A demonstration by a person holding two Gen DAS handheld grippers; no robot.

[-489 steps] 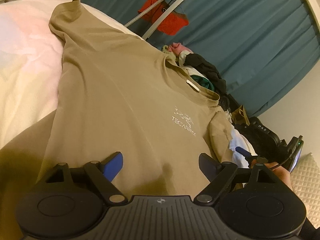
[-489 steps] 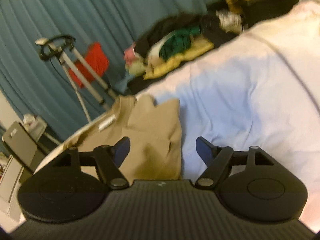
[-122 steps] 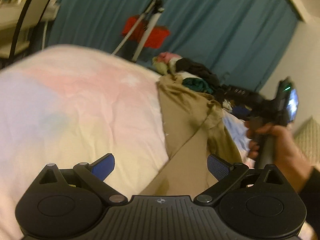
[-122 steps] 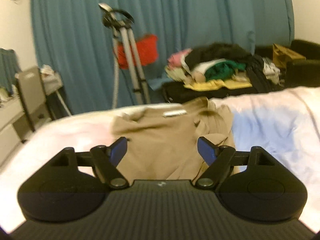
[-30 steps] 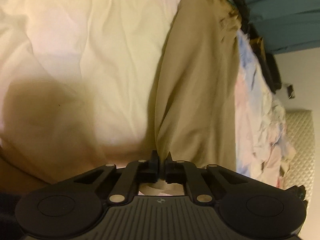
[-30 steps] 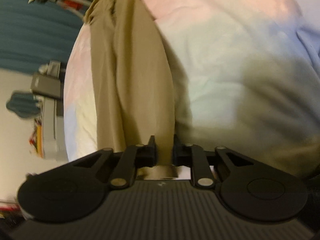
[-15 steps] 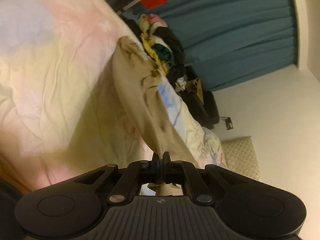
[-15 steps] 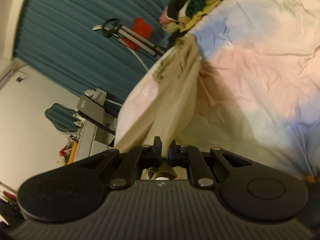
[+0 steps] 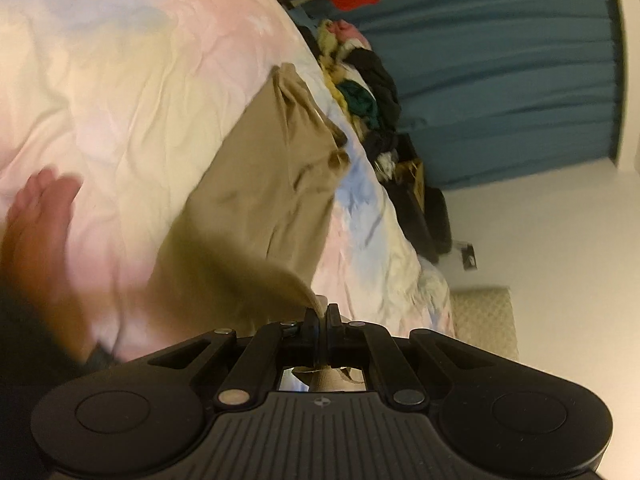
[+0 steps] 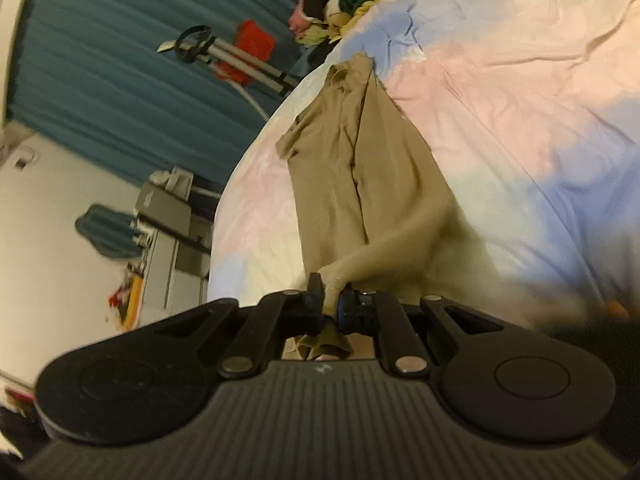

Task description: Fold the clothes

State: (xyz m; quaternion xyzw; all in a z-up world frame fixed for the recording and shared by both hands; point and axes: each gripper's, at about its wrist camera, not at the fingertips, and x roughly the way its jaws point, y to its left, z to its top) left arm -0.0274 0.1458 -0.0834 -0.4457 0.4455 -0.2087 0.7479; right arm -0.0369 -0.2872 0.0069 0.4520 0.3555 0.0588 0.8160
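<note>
A tan T-shirt (image 9: 276, 184), folded lengthwise into a long strip, lies on the pastel bedsheet (image 9: 120, 80). Its near hem is lifted off the bed at two corners. My left gripper (image 9: 322, 312) is shut on one hem corner, with cloth bunched behind the pads. My right gripper (image 10: 330, 298) is shut on the other corner of the tan T-shirt (image 10: 360, 152), a fold of fabric pinched between its pads. The collar end still rests far away near the bed's edge.
A pile of mixed clothes (image 9: 360, 80) lies beyond the bed in front of the teal curtain (image 9: 500, 60). A tripod with a red item (image 10: 240, 56) stands by the curtain. A bare foot (image 9: 36, 216) shows at left. A desk with a laptop (image 10: 164, 208) is beside the bed.
Both grippers have risen with the hem pinched, lifting the shirt's near end off the sheet. The views have tipped up from the bed toward the curtain and walls.
</note>
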